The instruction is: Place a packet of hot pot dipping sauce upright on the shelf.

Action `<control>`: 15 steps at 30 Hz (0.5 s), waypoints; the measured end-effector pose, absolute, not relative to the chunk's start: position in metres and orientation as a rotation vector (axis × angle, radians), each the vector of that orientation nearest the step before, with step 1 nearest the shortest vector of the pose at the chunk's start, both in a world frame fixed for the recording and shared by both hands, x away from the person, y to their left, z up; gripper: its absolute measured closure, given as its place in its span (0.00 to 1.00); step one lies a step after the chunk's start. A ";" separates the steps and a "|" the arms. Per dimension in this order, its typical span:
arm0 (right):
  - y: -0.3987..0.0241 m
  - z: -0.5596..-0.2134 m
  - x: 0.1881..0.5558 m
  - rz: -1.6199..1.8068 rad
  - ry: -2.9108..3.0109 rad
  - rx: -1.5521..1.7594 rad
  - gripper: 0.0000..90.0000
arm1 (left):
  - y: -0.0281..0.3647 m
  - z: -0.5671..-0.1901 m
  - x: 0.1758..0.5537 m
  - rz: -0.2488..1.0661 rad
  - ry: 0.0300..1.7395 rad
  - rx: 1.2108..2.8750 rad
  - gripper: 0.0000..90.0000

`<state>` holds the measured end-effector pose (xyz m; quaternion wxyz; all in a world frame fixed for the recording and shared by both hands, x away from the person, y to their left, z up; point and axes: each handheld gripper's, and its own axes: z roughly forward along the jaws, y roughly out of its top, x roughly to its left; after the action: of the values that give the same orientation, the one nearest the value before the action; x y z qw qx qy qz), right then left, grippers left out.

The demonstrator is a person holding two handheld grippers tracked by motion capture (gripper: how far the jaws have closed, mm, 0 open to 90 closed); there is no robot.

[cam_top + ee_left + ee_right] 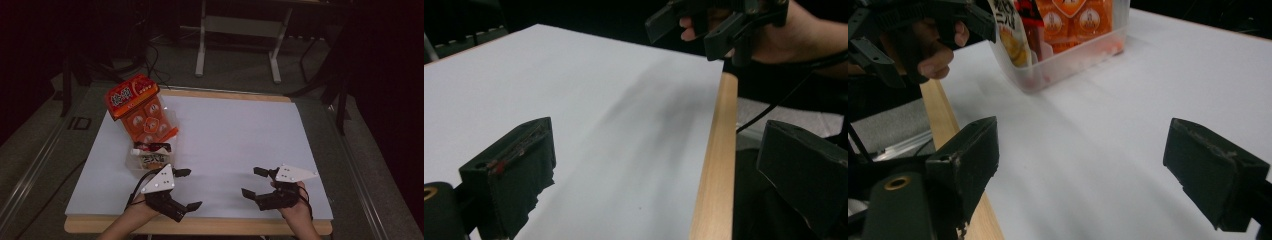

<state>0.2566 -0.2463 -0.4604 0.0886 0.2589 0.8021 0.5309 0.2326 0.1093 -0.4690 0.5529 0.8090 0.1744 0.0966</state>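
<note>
Surroundings: a clear plastic tub (131, 165) stands at the left part of the surface (225, 135), and behind the table a pale metal frame (239, 35) stands on the dark floor.
In the way: the white sheet between the two hand-held grippers lies bare; the tub sits just beyond the left hand-held gripper (187, 189), very near its upper jaw.
Edges: a wooden rim (714, 165) runs along the near side of the surface, and both hands (295, 207) hang at that rim.
Open room: the middle and right of the sheet are free, as is the far right corner.
Left hand-held gripper: released, jaws spread wide with nothing between them; in its own view the jaws frame the bare sheet and the wooden rim.
Right hand-held gripper (254, 182): released as well, jaws wide apart above the sheet near the front edge, well apart from the tub.
Snack packs: an orange snack bag (142, 110) with red print leans out of the far end of the tub, tilted up and to the left; a smaller white and brown packet (152, 156) stands in the near end.
Tub seen from the right hand-held gripper view: see-through walls (1068, 62), the orange packs inside showing round white marks.
</note>
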 end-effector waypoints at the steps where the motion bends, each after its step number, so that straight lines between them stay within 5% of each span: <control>1: -0.246 -0.463 0.256 1.561 2.394 0.760 0.16 | 0.109 -0.471 0.232 0.228 0.412 1.915 0.03; 15: -0.247 -0.479 0.257 1.510 2.392 0.773 0.16 | 0.109 -0.483 0.231 0.224 0.428 1.931 0.03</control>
<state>0.2571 -0.2471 -0.4794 0.1044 0.2623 0.8113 0.5120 0.2305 0.1095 -0.4830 0.5444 0.8137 0.1804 0.0946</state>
